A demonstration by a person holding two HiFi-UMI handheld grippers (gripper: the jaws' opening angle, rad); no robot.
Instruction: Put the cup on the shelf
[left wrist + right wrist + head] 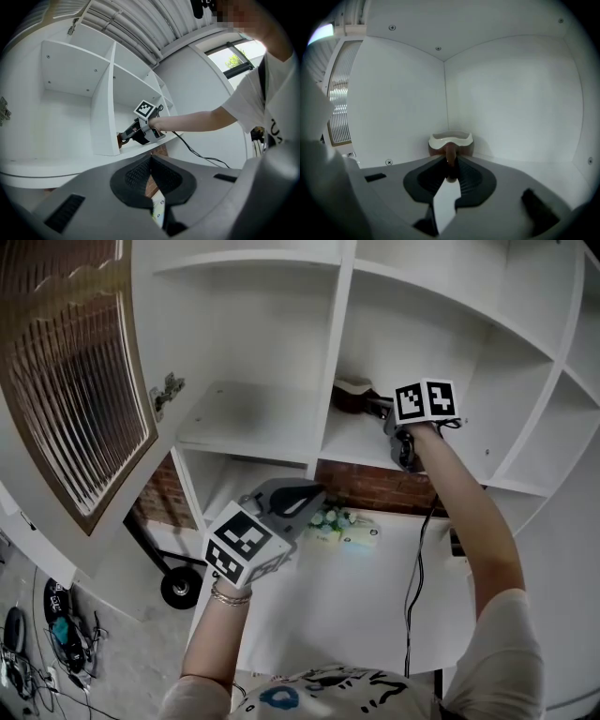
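Observation:
A brown cup (352, 395) with a white rim stands upright on the white shelf board (361, 444), deep in the middle compartment. My right gripper (379, 409) reaches in from the right. In the right gripper view the cup (451, 141) sits near the back corner, and the right gripper (451, 161) is shut on its brown handle. My left gripper (292, 499) hangs lower, below the shelf, shut with nothing in it. From the left gripper view, the left gripper (151, 159) points at the right gripper (130, 134) and the cup (119, 139).
An open cabinet door (75, 381) with ribbed glass stands at the left, its hinge (167, 392) on the shelf's side wall. Below the shelf are a brick wall (375, 486), small packets (342, 526) on a white counter, a black cable (417, 559) and a wheeled cart (178, 587).

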